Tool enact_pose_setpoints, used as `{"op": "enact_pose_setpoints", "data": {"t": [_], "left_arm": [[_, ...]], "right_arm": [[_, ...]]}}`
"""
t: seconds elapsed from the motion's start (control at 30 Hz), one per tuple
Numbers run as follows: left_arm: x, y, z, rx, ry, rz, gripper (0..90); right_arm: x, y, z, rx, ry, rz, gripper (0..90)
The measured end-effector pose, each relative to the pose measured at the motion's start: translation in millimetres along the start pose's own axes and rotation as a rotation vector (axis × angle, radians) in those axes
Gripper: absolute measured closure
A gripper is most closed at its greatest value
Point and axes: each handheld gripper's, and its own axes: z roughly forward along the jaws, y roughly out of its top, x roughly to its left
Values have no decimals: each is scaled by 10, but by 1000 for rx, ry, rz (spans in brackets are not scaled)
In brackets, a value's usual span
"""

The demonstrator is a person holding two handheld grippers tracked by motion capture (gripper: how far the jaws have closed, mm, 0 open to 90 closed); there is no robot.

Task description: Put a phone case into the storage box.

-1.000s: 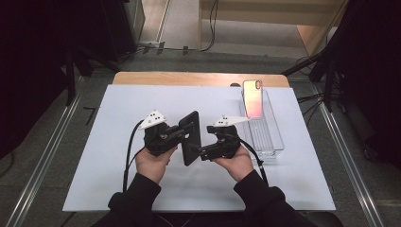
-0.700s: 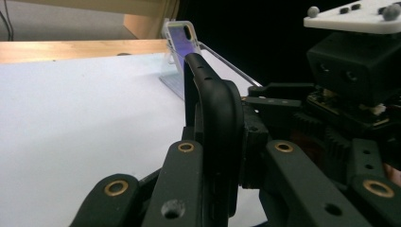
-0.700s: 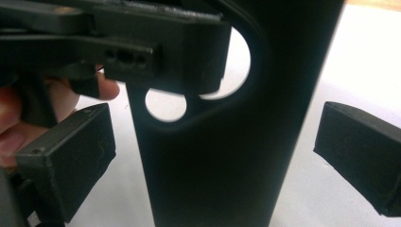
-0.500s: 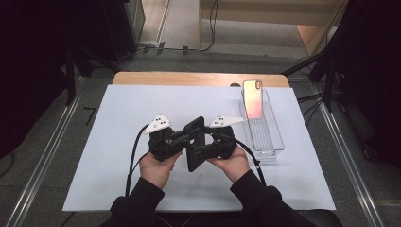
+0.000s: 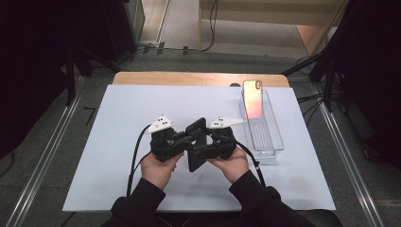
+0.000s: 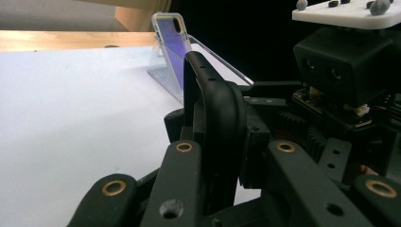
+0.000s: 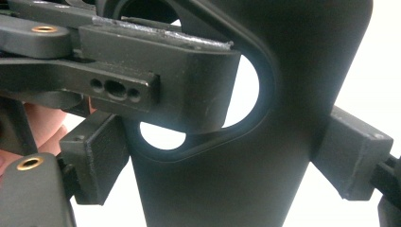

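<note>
The soft black rubber phone case point(image 5: 196, 150) is up in the air, well in front of the clear plastic tray point(image 5: 271, 142) that holds a shiny pink phone point(image 5: 252, 98). The left tool point(image 5: 185, 139) pinches the case's edge tight. The right tool point(image 5: 202, 151) has just been closing; its wide jaws sit on both sides of the case, touching its sides. If the two tools pull apart or twist too hard, the bendy case could slip out and drop onto the white surface point(image 5: 113, 118)
</note>
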Motion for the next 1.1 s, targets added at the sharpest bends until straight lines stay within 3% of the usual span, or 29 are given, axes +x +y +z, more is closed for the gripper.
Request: {"op": "enact_pose_setpoints", "data": {"t": [0.13, 0.4, 0.73, 1.1], "left_arm": [[-16, 4, 4, 5, 3, 12, 701], [2, 34, -29, 8, 1, -11, 558], [86, 74, -109, 5, 11, -38, 479], [230, 72, -237, 28, -30, -108, 412]], "right_arm": [[1, -2, 5, 3, -5, -5, 117], [-14, -16, 12, 12, -25, -11, 119], [-93, -36, 16, 26, -49, 1, 119], [-274, -61, -7, 44, -119, 27, 120]]}}
